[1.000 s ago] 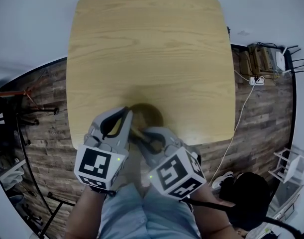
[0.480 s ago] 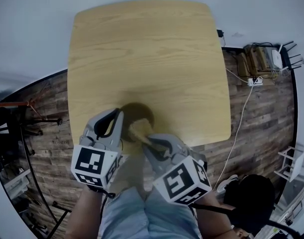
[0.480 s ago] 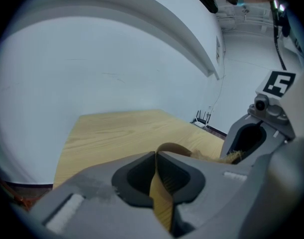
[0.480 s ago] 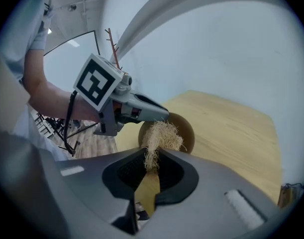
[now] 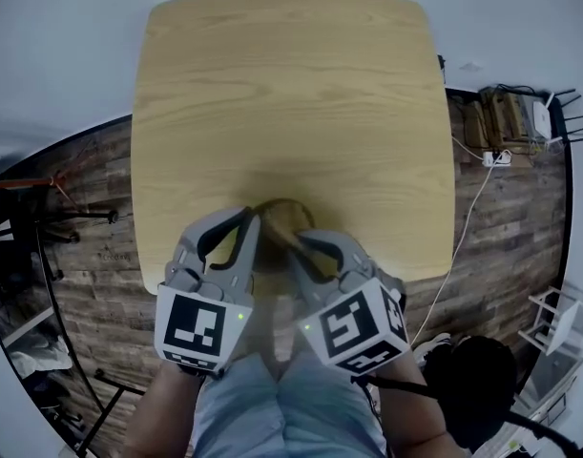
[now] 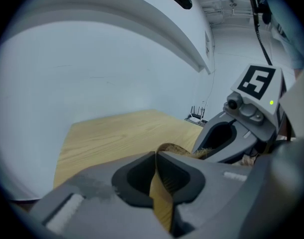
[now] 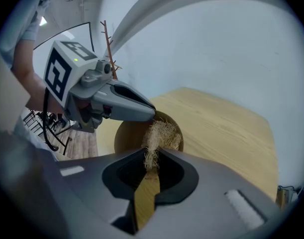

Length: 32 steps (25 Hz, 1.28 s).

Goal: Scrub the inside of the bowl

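Observation:
A small brown wooden bowl point(image 5: 283, 216) sits near the front edge of the light wooden table point(image 5: 291, 93). My left gripper point(image 5: 250, 225) is shut on the bowl's left rim; in the left gripper view the tan bowl wall point(image 6: 160, 195) stands pinched between the jaws of that gripper point(image 6: 156, 158). My right gripper point(image 5: 301, 241) is shut on a tuft of pale straw-like scrubber point(image 7: 159, 133), whose fibres reach into the bowl point(image 7: 127, 136). The right gripper view has its own gripper point(image 7: 152, 156) at the bottom and the left gripper point(image 7: 134, 108) at the bowl's far rim.
The table's front edge point(image 5: 272, 280) runs right under both grippers, with the person's lap point(image 5: 281, 399) below it. Dark plank floor point(image 5: 501, 218) surrounds the table. A white cable and power strip point(image 5: 493, 156) lie at the right.
The right gripper has shifted the scrubber inside the bowl, a little up and left. The left gripper keeps its hold on the rim, and the bowl has moved slightly with it.

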Each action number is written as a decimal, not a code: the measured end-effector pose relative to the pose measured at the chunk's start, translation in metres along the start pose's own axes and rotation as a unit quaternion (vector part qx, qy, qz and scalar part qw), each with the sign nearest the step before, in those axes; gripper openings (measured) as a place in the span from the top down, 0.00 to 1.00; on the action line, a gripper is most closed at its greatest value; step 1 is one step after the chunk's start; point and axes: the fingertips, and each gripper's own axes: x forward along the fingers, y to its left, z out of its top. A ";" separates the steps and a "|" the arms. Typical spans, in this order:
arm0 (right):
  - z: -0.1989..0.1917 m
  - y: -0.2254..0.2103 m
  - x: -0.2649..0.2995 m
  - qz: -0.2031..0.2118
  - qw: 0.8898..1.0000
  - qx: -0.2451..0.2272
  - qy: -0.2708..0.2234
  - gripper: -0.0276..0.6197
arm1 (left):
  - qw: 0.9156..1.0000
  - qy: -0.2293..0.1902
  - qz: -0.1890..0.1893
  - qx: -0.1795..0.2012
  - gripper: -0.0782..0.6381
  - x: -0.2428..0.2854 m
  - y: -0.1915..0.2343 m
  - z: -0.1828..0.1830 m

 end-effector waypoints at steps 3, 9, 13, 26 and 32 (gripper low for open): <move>-0.006 -0.003 0.008 0.000 1.000 0.024 0.016 0.89 | 1.000 0.002 -0.008 0.002 0.84 0.002 0.000 0.001; -0.016 0.009 0.015 0.047 0.994 0.097 0.030 0.89 | 1.000 0.003 -0.007 0.008 0.84 0.004 0.004 -0.001; -0.015 0.023 0.015 0.082 0.989 0.116 0.027 0.89 | 1.000 0.006 -0.005 0.010 0.84 0.006 0.006 -0.001; -0.004 0.059 -0.016 0.124 0.987 0.106 -0.003 0.89 | 1.000 0.007 0.010 0.008 0.84 0.007 0.024 -0.005; 0.006 0.048 -0.042 0.086 0.990 0.104 -0.044 0.89 | 1.000 0.006 0.009 -0.011 0.84 0.003 0.019 -0.003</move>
